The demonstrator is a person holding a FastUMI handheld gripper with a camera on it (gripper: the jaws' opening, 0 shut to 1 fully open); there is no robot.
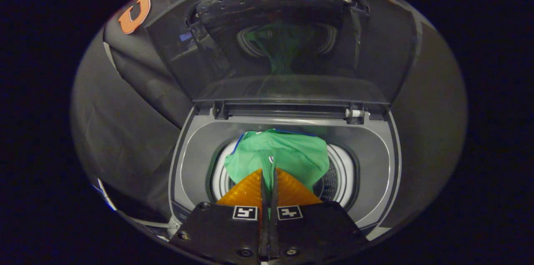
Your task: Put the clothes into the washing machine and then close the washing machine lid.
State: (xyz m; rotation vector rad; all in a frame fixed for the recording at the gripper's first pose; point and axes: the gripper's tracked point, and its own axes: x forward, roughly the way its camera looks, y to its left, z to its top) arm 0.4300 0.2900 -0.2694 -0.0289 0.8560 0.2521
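Note:
A green garment (288, 154) with a thin blue edge hangs bunched from my gripper (269, 170), which is shut on a fold of its cloth. The garment hovers over the round drum opening (340, 177) of a grey top-loading washing machine (375, 160). It covers most of the opening and hides the drum's inside, apart from a strip of perforated wall on the right. The machine's dark see-through lid (283, 44) stands raised upright behind the drum, held by hinges at the back rim, and it mirrors the green cloth.
Black booth cloth (125, 123) hangs to the left, right and behind the machine. The machine's front control strip (180, 214) lies close below the fingers on the left. The lid's hinges (354, 114) sit along the back rim.

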